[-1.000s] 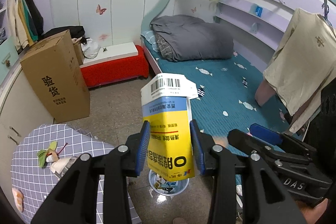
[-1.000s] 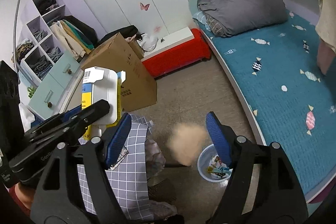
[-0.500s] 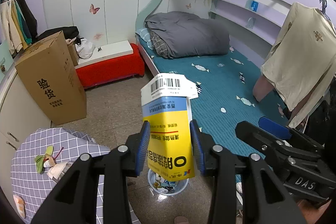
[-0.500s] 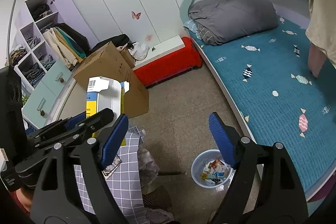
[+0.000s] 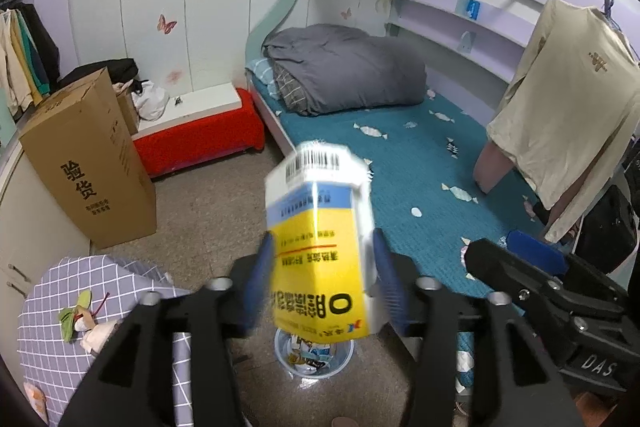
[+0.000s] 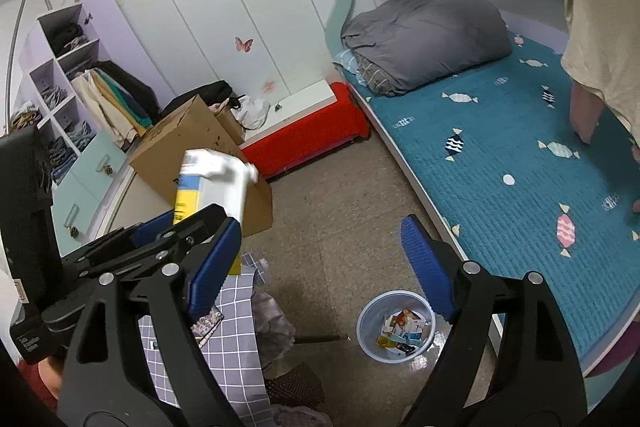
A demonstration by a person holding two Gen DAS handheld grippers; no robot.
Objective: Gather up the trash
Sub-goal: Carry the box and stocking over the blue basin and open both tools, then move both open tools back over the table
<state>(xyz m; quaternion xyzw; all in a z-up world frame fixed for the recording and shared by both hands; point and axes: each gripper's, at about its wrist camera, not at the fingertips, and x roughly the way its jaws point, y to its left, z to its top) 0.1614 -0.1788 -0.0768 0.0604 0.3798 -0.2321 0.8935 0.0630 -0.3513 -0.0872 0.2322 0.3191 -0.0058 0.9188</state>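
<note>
You are releasing the yellow carton [image 5: 320,259] from the opening left gripper [image 5: 320,283] above the waste bin [image 5: 314,361] at lower centre, while the right gripper [image 6: 322,259] is standing open and empty, awaiting the next pickup.

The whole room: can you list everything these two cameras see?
Carton: one, yellow, blue and white, between the left jaws above the bin.
Bin: one, pale blue, on the floor, holding scraps.
Cardboard box: one, brown, by the wardrobe.
Bench: one, red, beside the bed.
Bed: one, teal cover, grey duvet on it.
Checked cloth: one, lilac, scraps on it.
Shirt: one, beige, hanging.
Left gripper: black, blue pads, jaws opening.
Right gripper: black, open, empty.
</note>
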